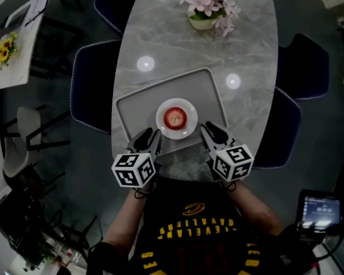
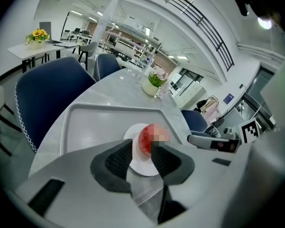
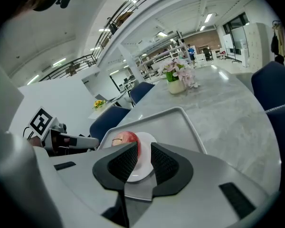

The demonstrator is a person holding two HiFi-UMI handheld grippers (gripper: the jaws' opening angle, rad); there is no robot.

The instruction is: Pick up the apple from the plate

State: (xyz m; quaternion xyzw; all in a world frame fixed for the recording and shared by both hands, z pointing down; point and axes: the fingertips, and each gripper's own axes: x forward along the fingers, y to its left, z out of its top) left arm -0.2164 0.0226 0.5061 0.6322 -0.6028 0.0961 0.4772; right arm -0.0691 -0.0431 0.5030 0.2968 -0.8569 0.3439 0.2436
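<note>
A red apple (image 1: 175, 117) sits on a small white plate (image 1: 188, 129), which rests on a grey tray (image 1: 209, 87) on the marble table. My left gripper (image 1: 151, 136) hovers at the plate's near left and my right gripper (image 1: 212, 132) at its near right; neither touches the apple. In the left gripper view the apple (image 2: 148, 139) lies just beyond the open gripper (image 2: 141, 153), with the plate (image 2: 141, 167) showing through the gap. In the right gripper view the apple (image 3: 126, 137) sits ahead and slightly left of the open gripper (image 3: 144, 158), on the plate (image 3: 146, 141).
A pot of pink flowers (image 1: 209, 7) stands at the table's far end. Blue chairs (image 1: 92, 87) flank the table on both sides. A second table with yellow flowers (image 1: 6, 47) is at the far left. A small screen (image 1: 321, 211) sits at the lower right.
</note>
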